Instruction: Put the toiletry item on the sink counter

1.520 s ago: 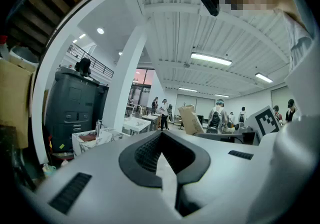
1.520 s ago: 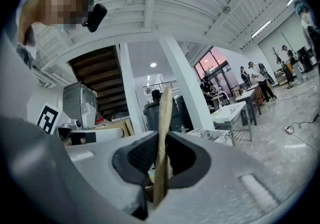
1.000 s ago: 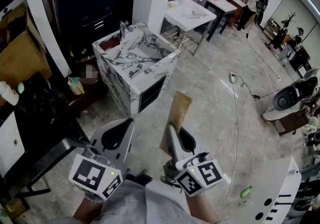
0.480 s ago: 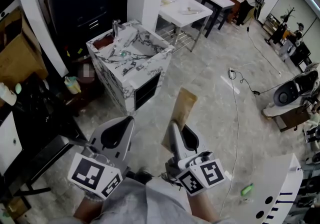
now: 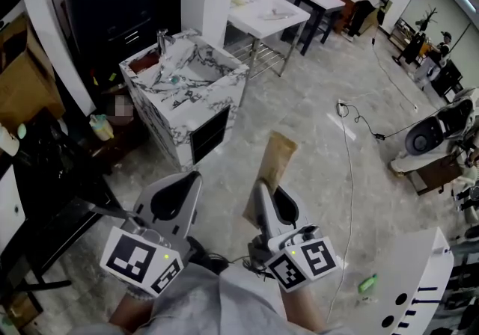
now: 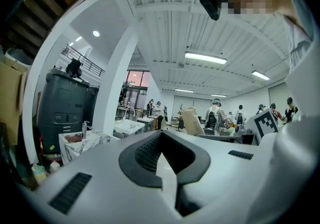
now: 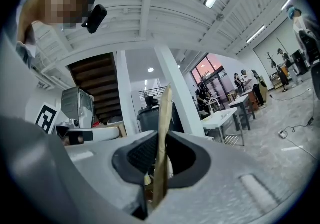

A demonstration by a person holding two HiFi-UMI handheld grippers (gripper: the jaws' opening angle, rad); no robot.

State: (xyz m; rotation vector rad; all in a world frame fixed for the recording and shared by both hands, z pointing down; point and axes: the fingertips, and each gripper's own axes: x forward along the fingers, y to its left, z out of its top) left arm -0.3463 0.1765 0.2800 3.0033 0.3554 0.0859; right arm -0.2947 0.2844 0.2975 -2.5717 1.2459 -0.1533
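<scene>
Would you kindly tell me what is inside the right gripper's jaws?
A flat brown paper packet is clamped in the right gripper, sticking out past it; the paper covers whatever it contains.

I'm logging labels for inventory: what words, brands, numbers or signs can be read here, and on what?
None can be read.
The marker cubes on the left gripper and right gripper bear only black-and-white square patterns, no letters.
The brown packet held in the right gripper shows no legible print.

Bare floor (image 5: pixel 299 120) lies open ahead; the sink counter (image 5: pixel 161 113) stands front-left.
</scene>
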